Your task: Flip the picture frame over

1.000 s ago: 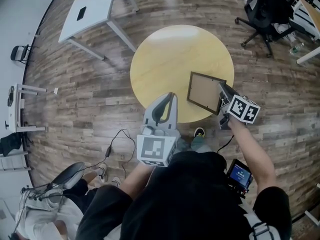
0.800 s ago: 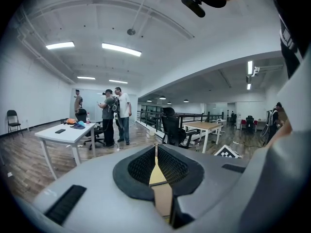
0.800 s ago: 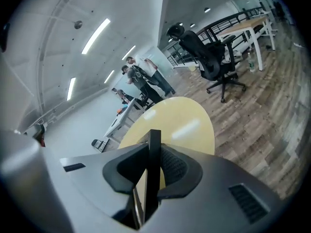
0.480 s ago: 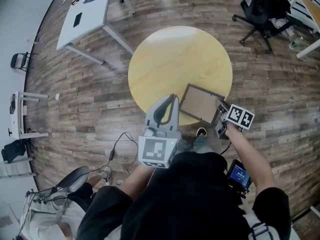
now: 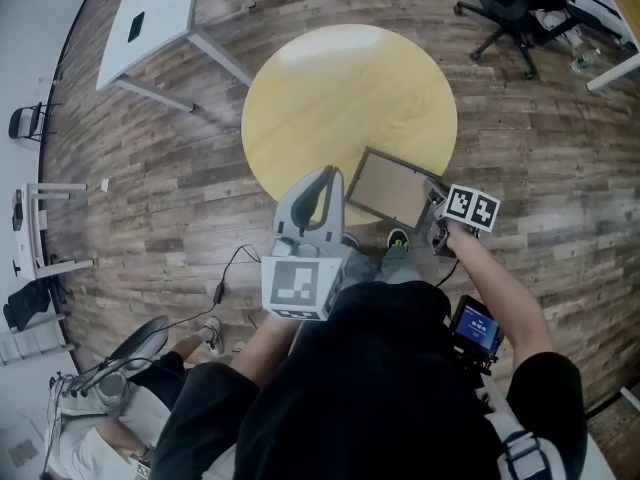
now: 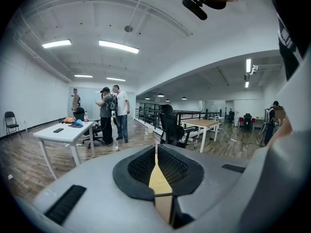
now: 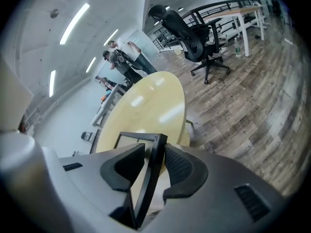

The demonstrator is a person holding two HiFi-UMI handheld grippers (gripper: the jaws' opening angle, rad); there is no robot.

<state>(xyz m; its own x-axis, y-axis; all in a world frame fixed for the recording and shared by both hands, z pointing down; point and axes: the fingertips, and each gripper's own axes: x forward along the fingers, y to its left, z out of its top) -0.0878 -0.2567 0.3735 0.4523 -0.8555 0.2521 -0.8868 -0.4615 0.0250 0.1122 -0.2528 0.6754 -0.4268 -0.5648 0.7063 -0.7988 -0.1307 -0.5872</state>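
Note:
The picture frame, a dark rim around a brown panel, lies near the front right edge of the round yellow table. My right gripper is at the frame's near right corner. In the right gripper view the frame's dark edge stands between the jaws of the right gripper. The jaws are opening, with a gap showing beside the left pad. My left gripper hovers over the table's near edge, left of the frame. It is shut and empty, its tips meeting.
A white desk stands at the far left and a black office chair at the far right. A cable lies on the wood floor near my feet. Several people stand by the desk.
The right gripper has come down toward me with the frame, which went from tilted up to lying low on the table edge. The left gripper has barely moved.

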